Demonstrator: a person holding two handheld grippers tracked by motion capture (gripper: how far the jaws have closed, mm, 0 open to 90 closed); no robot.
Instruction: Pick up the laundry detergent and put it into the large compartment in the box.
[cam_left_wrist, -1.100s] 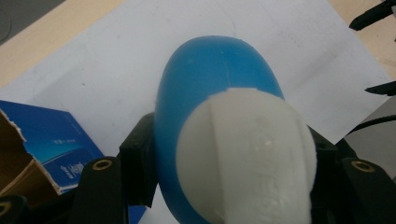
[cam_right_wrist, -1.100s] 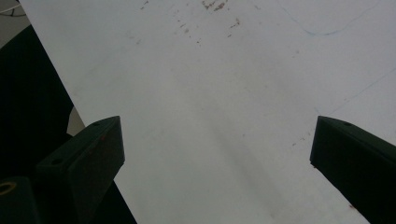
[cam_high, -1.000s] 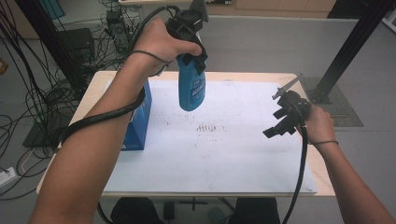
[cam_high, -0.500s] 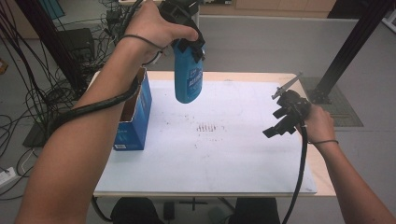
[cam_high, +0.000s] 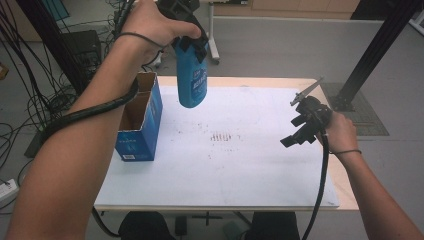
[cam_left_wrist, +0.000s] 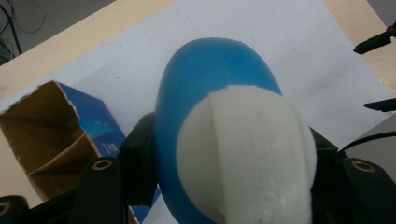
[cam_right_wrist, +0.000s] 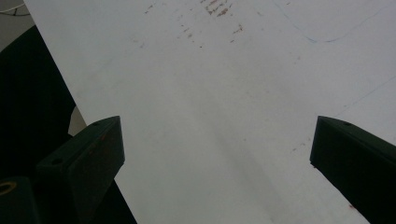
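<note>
Left gripper (cam_high: 192, 47) clamps blue bottle (cam_high: 192, 85) upper centre, lifted clear of open box (cam_high: 142, 125); prob. just unpacked. Right gripper (cam_high: 300, 131) jaws wide, empty, right side. Bottle placement left.

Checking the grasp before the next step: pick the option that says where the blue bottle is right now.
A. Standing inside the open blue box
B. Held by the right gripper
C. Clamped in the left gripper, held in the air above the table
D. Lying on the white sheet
C: the left gripper clamps the blue bottle near its white cap, and it hangs clear of the table, beside the open blue box.
</note>
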